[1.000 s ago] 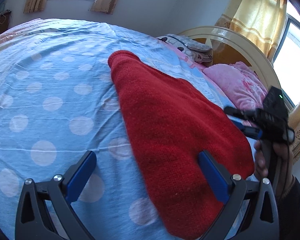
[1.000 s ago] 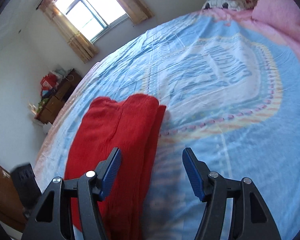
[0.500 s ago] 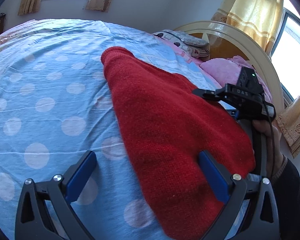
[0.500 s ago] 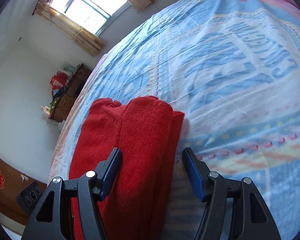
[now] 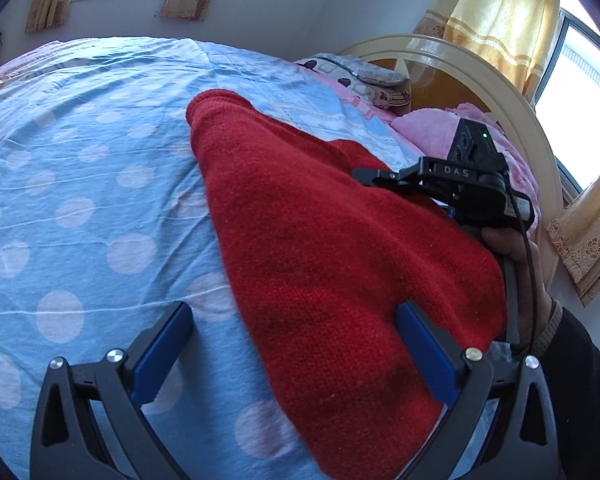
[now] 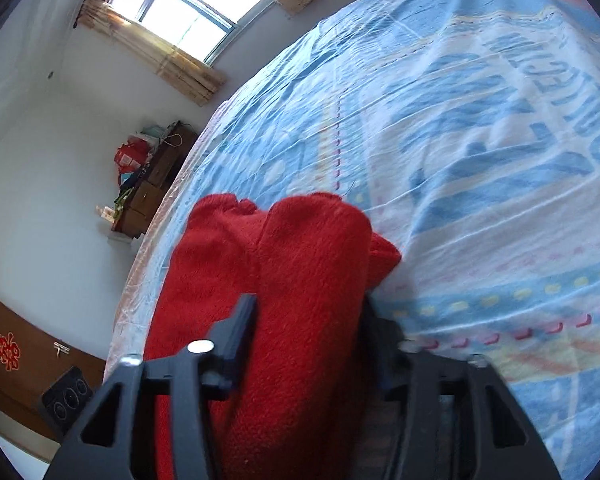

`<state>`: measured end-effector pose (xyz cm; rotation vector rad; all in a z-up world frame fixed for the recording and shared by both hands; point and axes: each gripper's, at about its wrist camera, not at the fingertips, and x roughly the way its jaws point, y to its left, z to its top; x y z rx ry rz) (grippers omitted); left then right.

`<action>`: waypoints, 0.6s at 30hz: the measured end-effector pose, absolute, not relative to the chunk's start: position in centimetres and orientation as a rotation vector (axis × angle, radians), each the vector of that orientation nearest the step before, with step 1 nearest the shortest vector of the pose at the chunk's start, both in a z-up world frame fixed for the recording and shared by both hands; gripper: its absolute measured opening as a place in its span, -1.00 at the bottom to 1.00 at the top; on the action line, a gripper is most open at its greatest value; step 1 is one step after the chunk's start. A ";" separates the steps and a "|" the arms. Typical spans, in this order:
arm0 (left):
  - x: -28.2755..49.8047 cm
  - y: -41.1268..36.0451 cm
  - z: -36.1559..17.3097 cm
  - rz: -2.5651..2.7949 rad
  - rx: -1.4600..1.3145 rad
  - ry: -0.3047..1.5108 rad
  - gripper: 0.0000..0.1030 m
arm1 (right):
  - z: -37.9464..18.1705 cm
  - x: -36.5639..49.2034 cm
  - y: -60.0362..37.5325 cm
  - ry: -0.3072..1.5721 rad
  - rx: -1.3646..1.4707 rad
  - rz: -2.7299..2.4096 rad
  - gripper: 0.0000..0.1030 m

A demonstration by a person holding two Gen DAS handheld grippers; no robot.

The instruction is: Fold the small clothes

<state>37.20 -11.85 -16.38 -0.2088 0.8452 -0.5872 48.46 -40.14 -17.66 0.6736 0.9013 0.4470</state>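
Though folded lengthwise, a fuzzy red knit garment (image 5: 340,264), rumpled.

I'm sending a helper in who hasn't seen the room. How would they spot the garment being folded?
Start at the bed with the pale blue bedsheet printed with white dots. On it, near the side with the rounded headboard, lies the red knitted garment, a long folded strip. It is the only red, fuzzy knit thing on the bed; the pillows beside it are pink.
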 end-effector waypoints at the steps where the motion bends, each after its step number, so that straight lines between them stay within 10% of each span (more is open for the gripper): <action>1: 37.2 -12.0 -16.4 -0.583 -0.203 0.847 1.00 | -17.9 48.4 -40.3 0.896 0.692 0.459 -0.29; 11: 37.6 -12.2 -16.3 -0.579 -0.202 0.869 1.00 | -17.1 47.6 -39.2 0.869 0.582 0.398 -0.30; 18: 37.9 -12.3 -16.1 -0.633 -0.263 0.908 0.39 | -16.1 46.8 -38.2 0.847 0.518 0.316 -0.38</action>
